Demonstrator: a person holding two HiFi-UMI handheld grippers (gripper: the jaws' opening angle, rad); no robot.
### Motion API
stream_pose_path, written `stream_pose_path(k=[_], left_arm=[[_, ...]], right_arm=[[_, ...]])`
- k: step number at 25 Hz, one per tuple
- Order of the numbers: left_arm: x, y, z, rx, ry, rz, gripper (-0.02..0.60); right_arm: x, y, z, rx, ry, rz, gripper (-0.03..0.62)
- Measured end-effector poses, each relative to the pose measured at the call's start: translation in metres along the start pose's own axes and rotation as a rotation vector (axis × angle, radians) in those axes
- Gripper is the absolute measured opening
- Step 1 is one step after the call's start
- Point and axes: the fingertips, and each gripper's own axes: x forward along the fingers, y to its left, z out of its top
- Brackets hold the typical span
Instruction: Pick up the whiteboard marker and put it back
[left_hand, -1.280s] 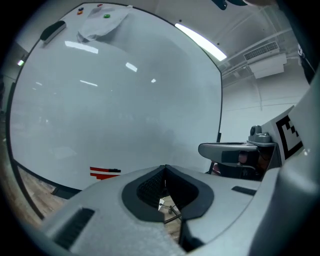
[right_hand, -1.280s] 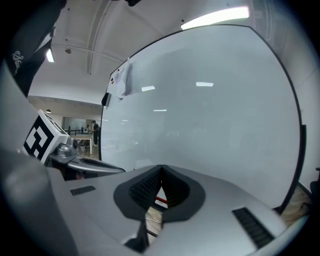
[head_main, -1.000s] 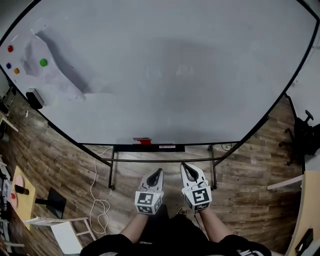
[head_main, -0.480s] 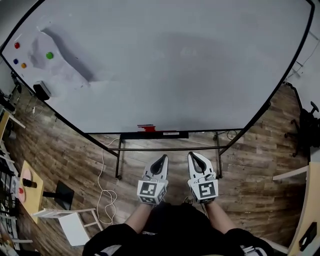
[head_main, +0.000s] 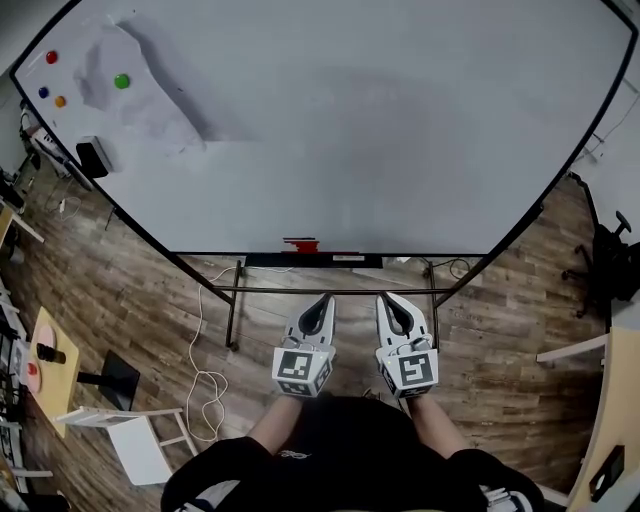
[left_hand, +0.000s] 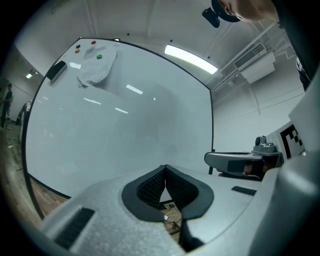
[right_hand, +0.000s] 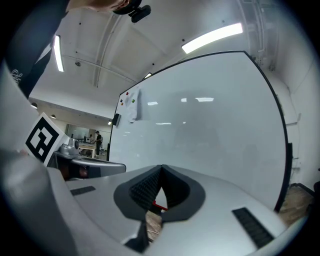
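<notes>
Closed and empty on both sides: left grey-and-white two-jaw gripper with ribbed black pads pressed tip to tip, right grey-and-white two-jaw gripper likewise, nothing pinched in either, both held level side by side and aimed at twelve o'clock. Straight ahead at twelve o'clock, well apart from the tips, lying flat on the narrow black tray along the bottom edge of the large white whiteboard: the short red plastic whiteboard marker, glimpsed too as a red sliver below the right pads. Likely light, rigid and smooth-barrelled, so prone to roll or slip; not fragile. Best taken across the middle of the barrel, jaws square to its length, clear of the cap end, with a modest squeeze. At ten o'clock on the board, small round coloured magnets and a black eraser block, of no concern here.
</notes>
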Motion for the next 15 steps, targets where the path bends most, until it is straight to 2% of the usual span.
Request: stream_pose_path(k=[9, 15], left_arm=[[-0.011, -0.002, -0.002, -0.019, -0.002, -0.031, 0.008], [-0.023, 0.006, -0.009, -0.029, 0.017, -0.023, 0.008]], right_arm=[[0.0, 0.016, 0.002, -0.017, 0.006, 0.003, 0.003], [-0.001, 0.027, -0.001, -0.006, 0.012, 0.011, 0.003]])
